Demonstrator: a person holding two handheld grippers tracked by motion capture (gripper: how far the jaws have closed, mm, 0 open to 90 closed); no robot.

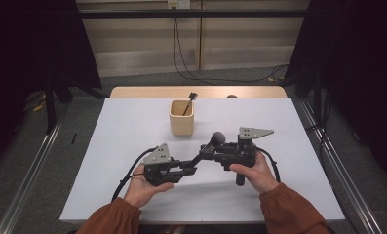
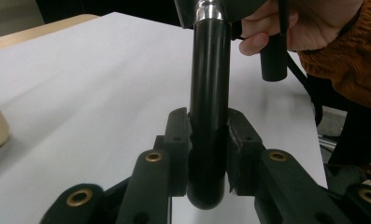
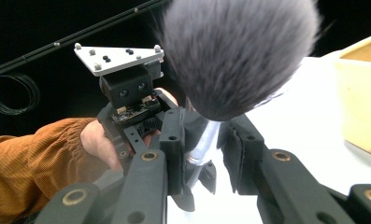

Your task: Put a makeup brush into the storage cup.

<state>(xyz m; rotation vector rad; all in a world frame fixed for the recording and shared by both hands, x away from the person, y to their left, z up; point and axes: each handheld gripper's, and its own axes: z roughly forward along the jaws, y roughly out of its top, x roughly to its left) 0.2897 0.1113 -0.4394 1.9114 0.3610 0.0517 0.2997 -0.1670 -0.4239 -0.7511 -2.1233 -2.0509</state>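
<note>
**A makeup brush held between two grippers**

The large makeup brush with a black handle, a silver metal collar and a soft grey bristle head (image 1: pixel 212 145) is in the air above the white table (image 1: pixel 132 126), between the two hands. The left gripper (image 2: pixel 208 140) has its jaws clamped on the lower end of the black handle. In the right gripper view, the jaws of the right gripper (image 3: pixel 205 154) stand around the silver collar; the left pad touches it, but on the other side I see a small gap, so I cannot say the grip is complete.

The brush seems light and its handle stiff, smooth and round, so it may slip or turn in the pads. The bristles are soft and bend easily; it is better to hold the handle or collar, never the head. The beige square cup (image 1: pixel 181 117) with a thin dark stick (image 1: pixel 188 104) inside stands near, behind the brush.
</note>
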